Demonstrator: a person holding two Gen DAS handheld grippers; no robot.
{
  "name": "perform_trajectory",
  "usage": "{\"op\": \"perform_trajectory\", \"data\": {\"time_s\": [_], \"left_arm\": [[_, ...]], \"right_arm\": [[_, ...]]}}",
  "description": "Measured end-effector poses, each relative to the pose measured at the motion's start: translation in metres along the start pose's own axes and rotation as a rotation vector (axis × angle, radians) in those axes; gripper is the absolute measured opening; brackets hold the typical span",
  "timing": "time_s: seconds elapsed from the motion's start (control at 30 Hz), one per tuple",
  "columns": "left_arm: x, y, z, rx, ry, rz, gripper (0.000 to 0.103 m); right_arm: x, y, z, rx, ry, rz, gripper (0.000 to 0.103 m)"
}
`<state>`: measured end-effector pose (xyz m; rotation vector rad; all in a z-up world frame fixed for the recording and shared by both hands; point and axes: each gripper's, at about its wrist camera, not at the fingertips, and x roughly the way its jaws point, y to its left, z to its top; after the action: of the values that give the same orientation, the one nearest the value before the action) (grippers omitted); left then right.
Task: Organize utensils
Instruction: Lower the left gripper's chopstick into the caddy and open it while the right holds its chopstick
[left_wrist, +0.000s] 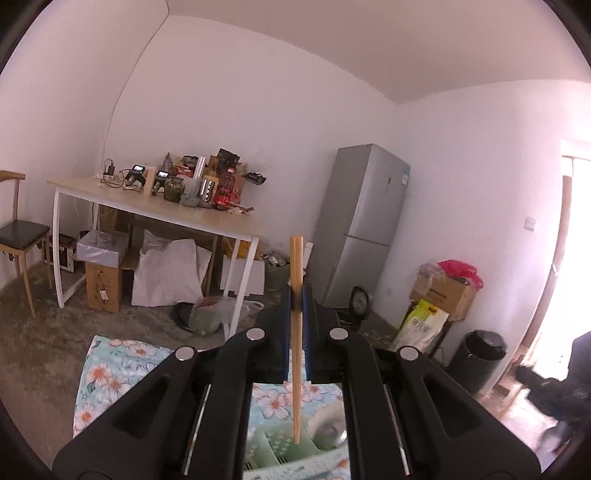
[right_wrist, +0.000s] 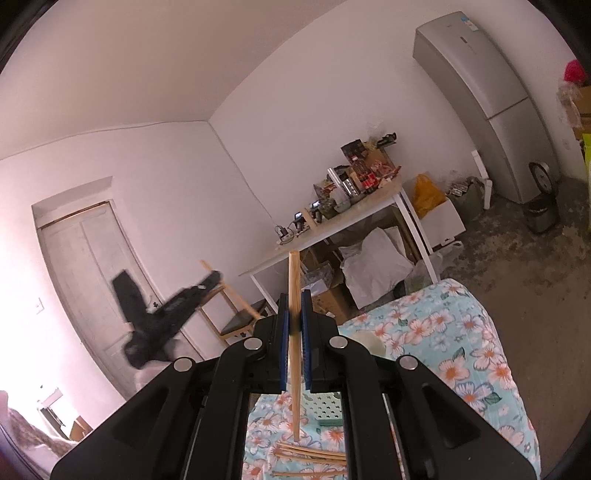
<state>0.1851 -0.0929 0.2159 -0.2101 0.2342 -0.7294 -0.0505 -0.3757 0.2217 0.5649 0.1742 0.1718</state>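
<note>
- One wooden chopstick (left_wrist: 296, 332) is clamped upright between the blue pads of the left gripper (left_wrist: 296, 306); long axis near vertical, squared butt end up, thin tip down over a pale green slotted organiser (left_wrist: 273, 452).
- A second chopstick (right_wrist: 294, 332) is pinched in the right gripper (right_wrist: 294, 325), also near vertical, slightly tilted, tip down.
- More loose chopsticks (right_wrist: 314, 456) are seen lying roughly flat on the floral tablecloth (right_wrist: 461, 350) beneath it.
- Sticks: light, smooth, tapered wood.
- A round metal bowl (left_wrist: 328, 430) is seen beside the organiser.
</note>
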Motion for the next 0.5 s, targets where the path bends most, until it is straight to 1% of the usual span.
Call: {"op": "perform_trajectory", "data": {"time_s": [0.1, 0.2, 0.33, 0.4, 0.47, 0.5], "left_arm": [[0.024, 0.003, -0.011, 0.01, 0.023, 0.018, 0.005], [0.047, 0.005, -0.029, 0.029, 0.063, 0.033, 0.005], [0.07, 0.011, -0.055, 0.05, 0.16, 0.044, 0.005], [0.074, 0.015, -0.063, 0.044, 0.192, 0.042, 0.005], [0.073, 0.019, -0.069, 0.039, 0.214, 0.038, 0.008], [0.07, 0.022, -0.072, 0.037, 0.22, 0.037, 0.013]], "right_arm": [[0.002, 0.003, 0.003, -0.012, 0.002, 0.004, 0.006], [0.005, 0.004, 0.004, -0.018, 0.012, 0.002, 0.006], [0.011, 0.004, 0.003, -0.019, 0.029, -0.002, 0.006], [0.014, 0.004, 0.003, -0.025, 0.035, -0.004, 0.006], [0.015, 0.004, 0.004, -0.028, 0.038, -0.006, 0.006], [0.016, 0.004, 0.004, -0.029, 0.04, -0.006, 0.006]]}}
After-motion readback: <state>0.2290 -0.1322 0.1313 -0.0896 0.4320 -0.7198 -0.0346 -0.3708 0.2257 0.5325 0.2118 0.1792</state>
